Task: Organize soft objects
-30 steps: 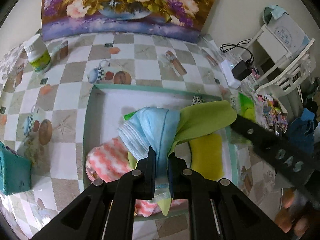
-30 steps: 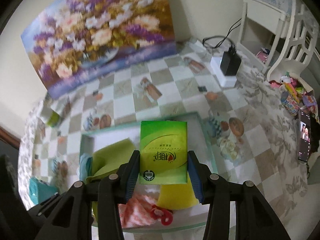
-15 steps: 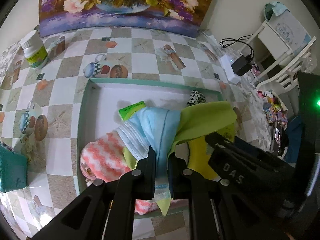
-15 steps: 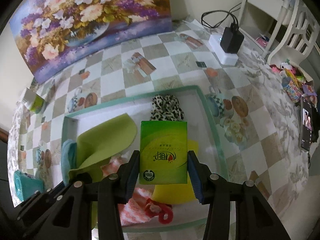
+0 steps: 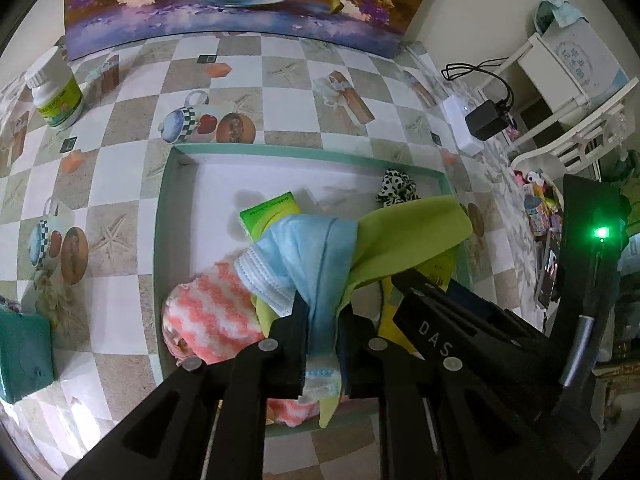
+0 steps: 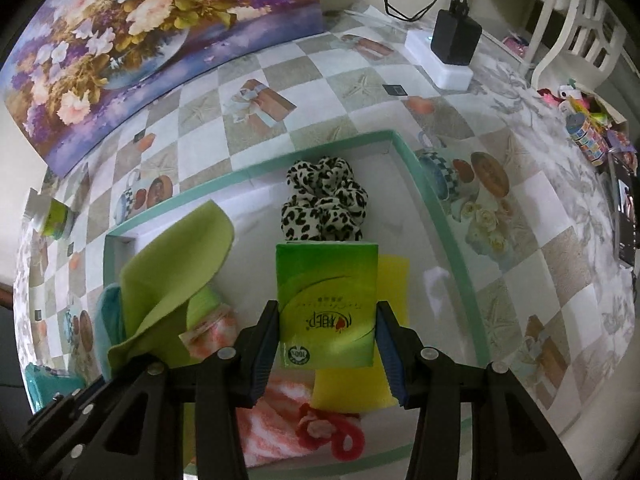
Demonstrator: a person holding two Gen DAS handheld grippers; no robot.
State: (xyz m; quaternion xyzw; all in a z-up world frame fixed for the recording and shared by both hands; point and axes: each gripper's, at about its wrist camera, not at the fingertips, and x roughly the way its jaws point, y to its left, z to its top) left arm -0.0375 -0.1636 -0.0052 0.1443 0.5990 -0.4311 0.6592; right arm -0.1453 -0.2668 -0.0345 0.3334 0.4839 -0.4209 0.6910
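Observation:
My left gripper (image 5: 322, 320) is shut on a blue face mask (image 5: 316, 252) bunched with a green cloth (image 5: 404, 236), held above the teal-rimmed tray (image 5: 164, 208). My right gripper (image 6: 326, 344) is shut on a green tissue pack (image 6: 326, 304), low over the tray (image 6: 436, 208). In the tray lie a pink-and-white fuzzy sock (image 5: 208, 312), a leopard-print scrunchie (image 6: 324, 204), a yellow sponge (image 6: 394, 280), a red scrunchie (image 6: 332, 436) and a second green tissue pack (image 5: 270, 214). The right gripper's body (image 5: 480, 344) crosses the left wrist view.
A white pill bottle (image 5: 56, 96) stands at the far left. A teal box (image 5: 24, 352) sits left of the tray. A white power strip with a black charger (image 6: 452, 48) lies at the far right. A flower painting (image 5: 240, 0) leans at the back.
My right gripper has moved forward and down over the tray with the tissue pack; the leopard scrunchie has come into view. My left gripper still holds the mask and cloth.

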